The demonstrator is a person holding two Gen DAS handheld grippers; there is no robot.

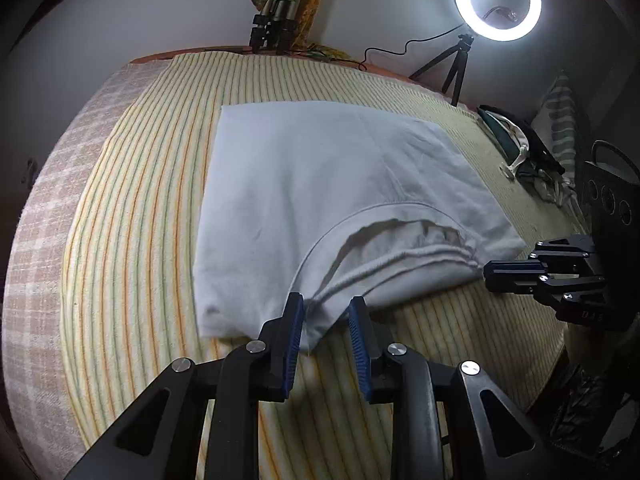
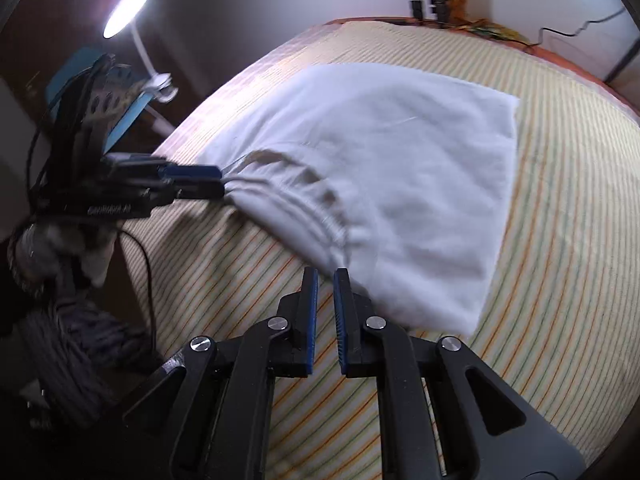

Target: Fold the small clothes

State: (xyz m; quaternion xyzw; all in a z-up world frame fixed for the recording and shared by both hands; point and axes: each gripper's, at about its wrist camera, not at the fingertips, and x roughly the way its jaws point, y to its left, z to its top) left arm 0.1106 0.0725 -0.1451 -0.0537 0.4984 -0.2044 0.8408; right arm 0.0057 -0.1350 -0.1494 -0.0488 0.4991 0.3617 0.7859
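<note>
Two grippers work at the near hem of the shirt: left gripper slightly parted with cloth between its pads, right gripper nearly closed, holding nothing. Judged light, limp, non-slip; take it by the hem corners. It lies part-folded on a striped bedcover; ring light beyond.

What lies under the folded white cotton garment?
The white garment rests on a yellow striped cloth that shows on every side. What lies directly beneath the garment, or within its folds, is covered and cannot be seen.
</note>
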